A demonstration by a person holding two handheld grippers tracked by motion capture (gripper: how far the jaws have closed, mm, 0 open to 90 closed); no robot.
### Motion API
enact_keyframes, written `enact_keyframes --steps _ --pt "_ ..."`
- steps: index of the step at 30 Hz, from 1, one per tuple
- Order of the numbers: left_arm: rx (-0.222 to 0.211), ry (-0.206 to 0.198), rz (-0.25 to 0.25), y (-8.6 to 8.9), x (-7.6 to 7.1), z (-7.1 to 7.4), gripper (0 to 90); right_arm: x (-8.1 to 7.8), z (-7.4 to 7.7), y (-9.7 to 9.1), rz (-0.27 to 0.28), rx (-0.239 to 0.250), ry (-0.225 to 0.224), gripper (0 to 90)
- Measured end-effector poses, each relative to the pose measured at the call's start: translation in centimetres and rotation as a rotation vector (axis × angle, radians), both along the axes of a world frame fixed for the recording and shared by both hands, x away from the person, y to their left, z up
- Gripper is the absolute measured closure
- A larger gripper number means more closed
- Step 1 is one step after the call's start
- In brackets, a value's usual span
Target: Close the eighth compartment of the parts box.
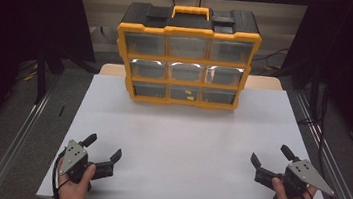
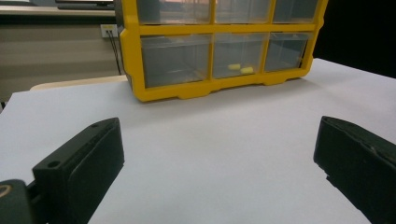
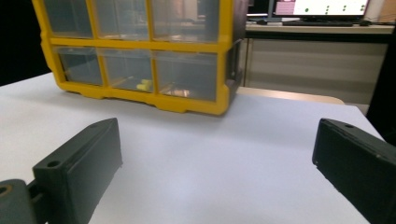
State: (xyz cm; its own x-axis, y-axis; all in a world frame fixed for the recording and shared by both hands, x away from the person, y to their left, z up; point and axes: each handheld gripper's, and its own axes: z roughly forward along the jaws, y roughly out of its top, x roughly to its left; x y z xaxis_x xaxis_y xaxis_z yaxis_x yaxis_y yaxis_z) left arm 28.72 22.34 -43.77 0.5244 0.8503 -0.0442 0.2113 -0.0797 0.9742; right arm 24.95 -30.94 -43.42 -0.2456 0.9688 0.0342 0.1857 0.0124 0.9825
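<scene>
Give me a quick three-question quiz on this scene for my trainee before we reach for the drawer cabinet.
1. True or false: both hand-held grippers are open and hold nothing.
2. How many clear drawers does the yellow drawer cabinet have?
A) six B) nine C) twelve
3. Which drawer holds the small yellow pieces?

Key:
1. True: the left hand-held gripper and the right hand-held gripper have jaws spread over the bare white table.
2. B, three rows of three.
3. The bottom middle drawer.

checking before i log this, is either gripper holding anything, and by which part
Nothing is held: the left gripper and right gripper are both open over bare table.
</scene>
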Motion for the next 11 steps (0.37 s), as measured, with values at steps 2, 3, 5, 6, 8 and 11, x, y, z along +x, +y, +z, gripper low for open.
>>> enact_keyframes --steps 2,3,5,6,8,11 --pt "-0.005 0.0 0.005 0.08 -0.04 0.0 1.8 -0.29 -0.23 -0.26 -0.003 -0.002 0.009 1.0" --pt "-0.001 -0.001 0.007 0.14 -0.06 0.0 1.7 -0.41 -0.32 -0.34 -0.002 -0.002 0.012 1.0" --pt "-0.002 0.0 0.005 0.19 -0.09 0.03 1.7 -0.52 -0.38 -0.39 -0.001 -0.007 0.005 1.0" --pt "-0.001 -0.001 0.004 0.18 -0.07 0.05 1.7 -0.53 -0.36 -0.34 0.003 -0.009 0.001 1.0" --pt "-0.008 -0.003 0.003 0.07 -0.03 0.01 1.8 -0.43 -0.37 -0.19 0.013 -0.012 -0.002 1.0" --pt "-0.01 -0.002 0.004 0.19 0.0 0.06 1.8 -0.3 -0.36 -0.13 0.025 0.022 0.003 1.2"
